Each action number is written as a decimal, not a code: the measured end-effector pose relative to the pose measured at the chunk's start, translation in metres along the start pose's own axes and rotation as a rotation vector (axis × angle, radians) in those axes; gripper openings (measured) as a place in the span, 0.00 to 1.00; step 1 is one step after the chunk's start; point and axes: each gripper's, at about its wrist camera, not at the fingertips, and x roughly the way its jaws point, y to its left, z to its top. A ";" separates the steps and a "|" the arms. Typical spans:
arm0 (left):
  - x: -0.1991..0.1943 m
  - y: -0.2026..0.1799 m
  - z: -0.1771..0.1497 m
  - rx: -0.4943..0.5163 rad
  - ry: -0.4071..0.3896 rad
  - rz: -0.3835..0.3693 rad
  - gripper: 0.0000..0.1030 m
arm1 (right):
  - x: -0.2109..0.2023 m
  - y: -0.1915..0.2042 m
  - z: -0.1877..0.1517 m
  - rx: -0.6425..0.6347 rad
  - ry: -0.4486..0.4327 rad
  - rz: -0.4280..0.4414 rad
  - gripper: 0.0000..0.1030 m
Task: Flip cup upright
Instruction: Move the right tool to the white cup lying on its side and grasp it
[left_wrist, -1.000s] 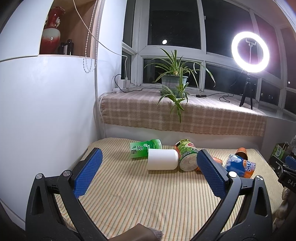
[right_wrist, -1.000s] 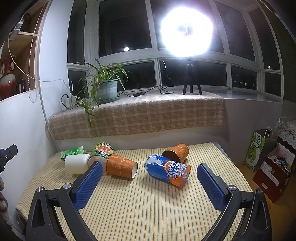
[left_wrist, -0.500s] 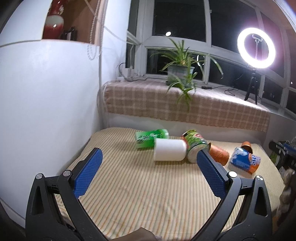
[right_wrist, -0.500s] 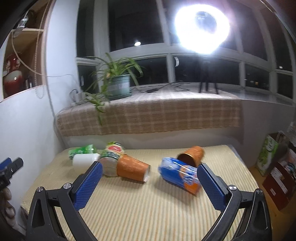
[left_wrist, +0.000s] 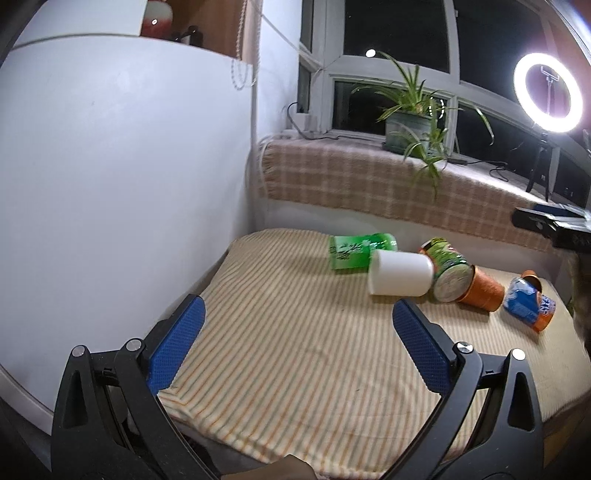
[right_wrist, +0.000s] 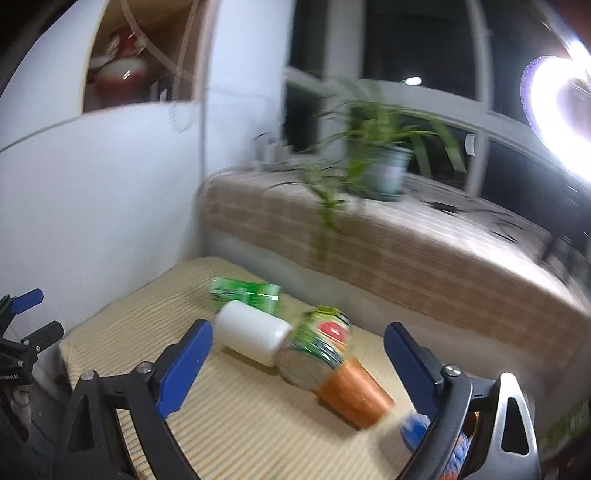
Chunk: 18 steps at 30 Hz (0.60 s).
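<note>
Several cups lie on their sides on a striped mat: a green cup, a white cup, a green printed cup, an orange cup and a blue-orange cup. My left gripper is open and empty, well short of them. My right gripper is open and empty, with the white cup, the printed cup and the orange cup ahead between its fingers. The right wrist view is blurred.
A white curved wall stands left of the mat. Behind is a checked window ledge with a potted plant and a ring light. The other gripper shows at the left edge of the right wrist view.
Both views have swung to the left. The right gripper has moved from facing the blue-orange cup to facing the white and printed cups. The cups have not moved.
</note>
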 end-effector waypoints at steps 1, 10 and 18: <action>0.000 0.003 -0.001 0.000 0.002 0.004 1.00 | 0.010 0.005 0.007 -0.034 0.019 0.017 0.89; 0.010 0.018 -0.004 -0.011 0.038 0.019 1.00 | 0.095 0.056 0.026 -0.356 0.239 0.218 0.85; 0.017 0.032 -0.006 -0.048 0.061 0.041 1.00 | 0.170 0.078 0.007 -0.641 0.459 0.215 0.86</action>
